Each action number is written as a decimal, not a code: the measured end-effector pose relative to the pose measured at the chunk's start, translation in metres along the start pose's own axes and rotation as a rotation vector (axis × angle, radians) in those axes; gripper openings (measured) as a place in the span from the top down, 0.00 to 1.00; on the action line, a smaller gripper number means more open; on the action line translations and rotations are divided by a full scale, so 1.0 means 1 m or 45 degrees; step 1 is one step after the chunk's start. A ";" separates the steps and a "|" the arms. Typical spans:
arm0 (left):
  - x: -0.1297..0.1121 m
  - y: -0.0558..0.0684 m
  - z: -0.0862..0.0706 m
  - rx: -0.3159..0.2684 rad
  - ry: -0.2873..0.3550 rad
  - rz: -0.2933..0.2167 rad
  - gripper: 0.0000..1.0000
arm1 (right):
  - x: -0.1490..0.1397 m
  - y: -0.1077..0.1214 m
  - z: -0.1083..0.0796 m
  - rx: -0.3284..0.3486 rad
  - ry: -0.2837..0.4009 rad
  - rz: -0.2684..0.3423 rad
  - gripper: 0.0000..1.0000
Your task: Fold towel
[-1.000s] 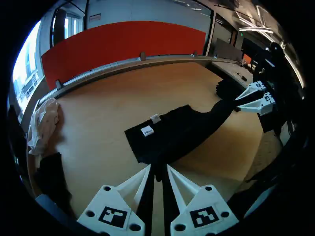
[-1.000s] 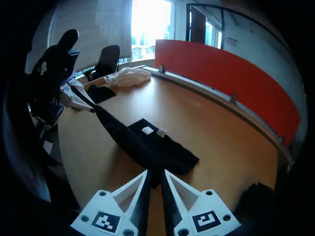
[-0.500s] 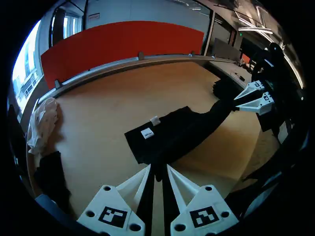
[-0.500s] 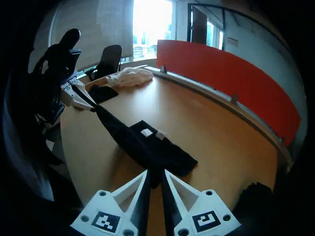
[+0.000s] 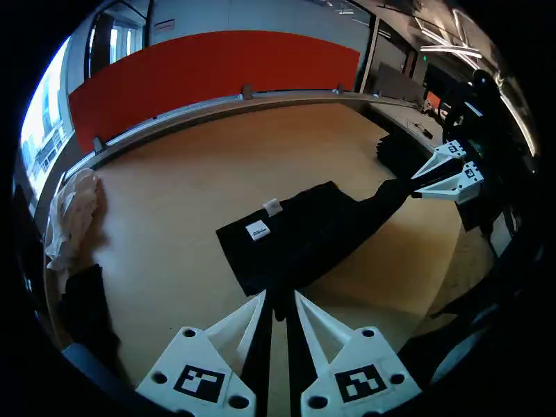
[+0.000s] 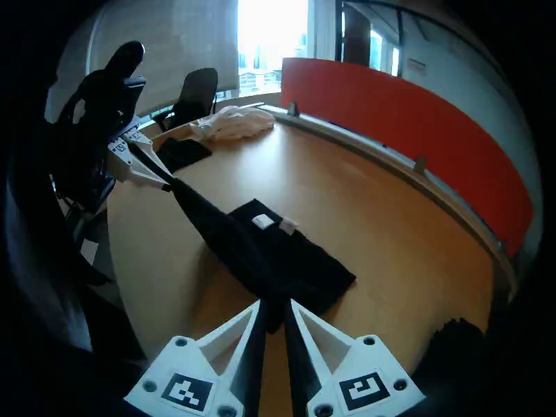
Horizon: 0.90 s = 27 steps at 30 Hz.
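Mid-fold: the left claw (image 5: 279, 306) and the right claw (image 6: 274, 313) each pinch a corner of the black towel (image 5: 299, 233). They hold one long edge taut by the near edge of the smooth wooden bench (image 5: 174, 174), while the rest lies flat mid-bench. The cloth looks soft and limp and carries a white tag (image 5: 258, 230). Next, I judge, both corners must travel evenly across to the far edge.

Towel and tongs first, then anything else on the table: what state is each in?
Black towel: one edge lifted and stretched between both tongs, the rest lying on the table, white tags facing up.
Left tongs: shut on one end of the towel.
Right tongs: shut on the other end.
Pale cloth: crumpled in a heap.
Dark cloth: lying loose beside the pale cloth.
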<state>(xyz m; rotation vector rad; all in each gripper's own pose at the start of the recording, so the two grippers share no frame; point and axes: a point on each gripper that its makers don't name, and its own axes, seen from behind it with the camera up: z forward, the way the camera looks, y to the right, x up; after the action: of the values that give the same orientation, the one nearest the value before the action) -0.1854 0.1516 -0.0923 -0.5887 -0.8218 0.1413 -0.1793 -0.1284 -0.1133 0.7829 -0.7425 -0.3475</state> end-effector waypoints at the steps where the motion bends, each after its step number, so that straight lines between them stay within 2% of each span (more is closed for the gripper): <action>1: -0.001 -0.001 0.002 0.000 -0.003 -0.001 0.87 | -0.001 0.001 0.002 0.001 -0.003 0.001 0.84; 11: -0.009 -0.009 0.028 0.004 -0.035 -0.027 0.87 | -0.012 0.014 0.023 0.001 -0.047 0.029 0.84; 19: -0.007 -0.011 0.039 0.003 -0.036 -0.036 0.87 | -0.017 0.021 0.032 -0.006 -0.064 0.037 0.84; 27: -0.002 -0.021 0.052 0.034 -0.037 -0.041 0.87 | -0.018 0.033 0.045 -0.023 -0.071 0.057 0.84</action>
<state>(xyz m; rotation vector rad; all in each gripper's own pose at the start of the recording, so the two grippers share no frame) -0.2266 0.1561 -0.0546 -0.5493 -0.8555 0.1317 -0.2230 -0.1196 -0.0761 0.7411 -0.8074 -0.3364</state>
